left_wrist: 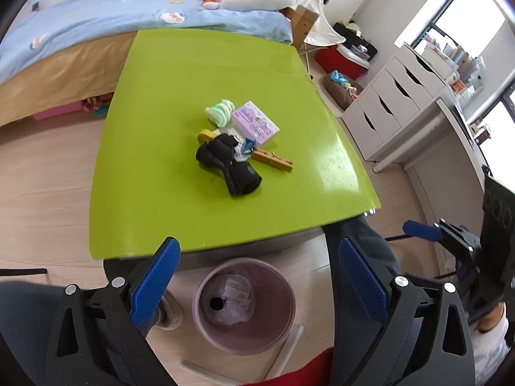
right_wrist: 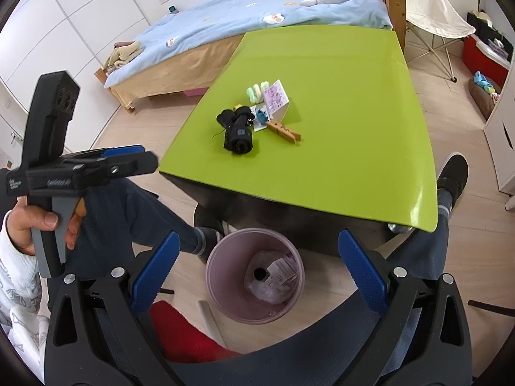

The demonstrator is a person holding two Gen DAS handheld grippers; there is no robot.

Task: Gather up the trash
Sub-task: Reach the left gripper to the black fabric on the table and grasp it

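Observation:
A pink trash bin (left_wrist: 206,321) stands on the floor by the near edge of the green table (left_wrist: 161,193); it holds crumpled clear plastic and paper (left_wrist: 236,302). It also shows in the right wrist view (right_wrist: 222,299). On the table lies a pile: a black rolled sock (left_wrist: 230,167), a wooden clothespin (left_wrist: 273,160), a purple card (left_wrist: 256,124), a green-white plush item (left_wrist: 220,112), a small blue-white wrapper (left_wrist: 244,148). My left gripper (left_wrist: 257,257) is open and empty above the bin. My right gripper (right_wrist: 257,251) is open and empty above the bin.
A bed (left_wrist: 96,32) with a blue cover stands behind the table. White drawers (left_wrist: 386,103) are on the right. The person's legs (right_wrist: 145,212) and shoes (right_wrist: 450,173) flank the bin. A red cloth (right_wrist: 183,334) lies near the bin.

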